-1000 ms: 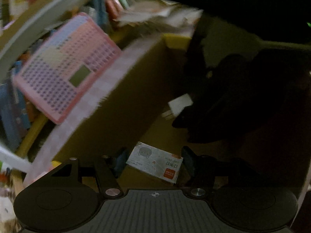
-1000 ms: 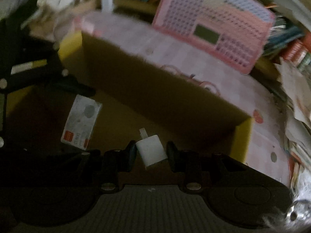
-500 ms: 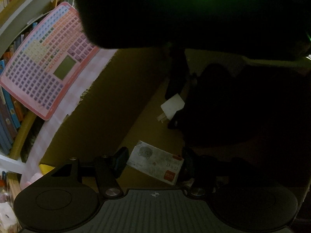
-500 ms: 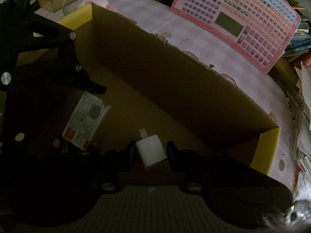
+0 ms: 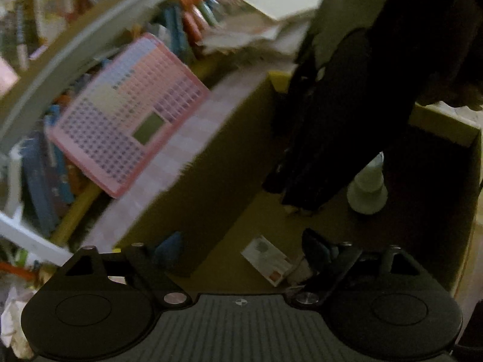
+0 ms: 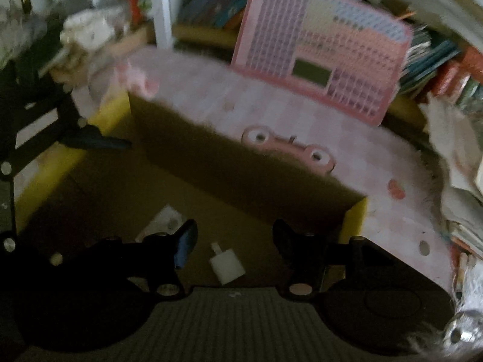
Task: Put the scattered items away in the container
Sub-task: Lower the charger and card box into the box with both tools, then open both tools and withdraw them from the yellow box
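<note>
So both claws hang over the cardboard box. The right claw is opening, its white charger loose on the box floor between the jaws, touching neither. The left claw is opening wide over the small card, nothing pinched. High walls, roomy floor.

The light around me is dim and the view is smeared. My tabletop wears a pink checked cloth printed with cartoon figures. A pink chart board of small coloured squares leans at the back against a shelf crammed with books. A white upright post stands further along. Loose papers pile up at the right edge, and crumpled pale stuff lies at the far left.
</note>
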Demonstrator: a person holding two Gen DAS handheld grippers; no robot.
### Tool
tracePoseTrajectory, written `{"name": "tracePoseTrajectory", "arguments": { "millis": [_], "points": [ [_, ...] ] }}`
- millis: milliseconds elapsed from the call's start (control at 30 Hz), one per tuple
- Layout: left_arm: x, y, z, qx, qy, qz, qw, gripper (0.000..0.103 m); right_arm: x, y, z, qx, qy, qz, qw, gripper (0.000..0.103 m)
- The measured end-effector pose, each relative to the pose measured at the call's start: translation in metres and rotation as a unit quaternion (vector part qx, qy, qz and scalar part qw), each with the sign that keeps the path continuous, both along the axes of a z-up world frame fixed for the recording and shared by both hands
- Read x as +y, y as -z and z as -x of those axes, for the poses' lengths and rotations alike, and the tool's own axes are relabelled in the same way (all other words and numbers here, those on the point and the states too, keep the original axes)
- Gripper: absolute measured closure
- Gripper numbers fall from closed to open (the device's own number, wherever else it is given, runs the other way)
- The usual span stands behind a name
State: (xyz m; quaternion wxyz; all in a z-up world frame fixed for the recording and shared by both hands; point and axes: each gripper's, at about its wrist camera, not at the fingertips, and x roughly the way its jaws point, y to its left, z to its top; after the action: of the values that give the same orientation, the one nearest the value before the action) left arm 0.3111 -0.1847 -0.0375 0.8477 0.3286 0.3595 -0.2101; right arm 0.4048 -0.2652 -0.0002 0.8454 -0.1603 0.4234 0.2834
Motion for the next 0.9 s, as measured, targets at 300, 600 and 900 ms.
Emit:
{"name": "tracePoseTrajectory", "arguments": {
  "millis": [300,600,900],
  "points": [
    [0.021,-0.051,0.030,-0.088,-0.061,0.070,0.9918,0.003,-0.022,-0.050,0.043,-0.068,0.035,-0.054,0.996,0.040],
    [0.054,-0.083,0.078,-0.120,-0.101,0.143,0.9772,0.002,-0.043,-0.073,0.101,-0.136,0.100,-0.068,0.983,0.036],
    [0.086,-0.092,0.130,-0.134,-0.109,0.186,0.9672,0.002,-0.049,-0.076,0.172,-0.174,0.177,-0.080,0.966,0.030]
  ]
}}
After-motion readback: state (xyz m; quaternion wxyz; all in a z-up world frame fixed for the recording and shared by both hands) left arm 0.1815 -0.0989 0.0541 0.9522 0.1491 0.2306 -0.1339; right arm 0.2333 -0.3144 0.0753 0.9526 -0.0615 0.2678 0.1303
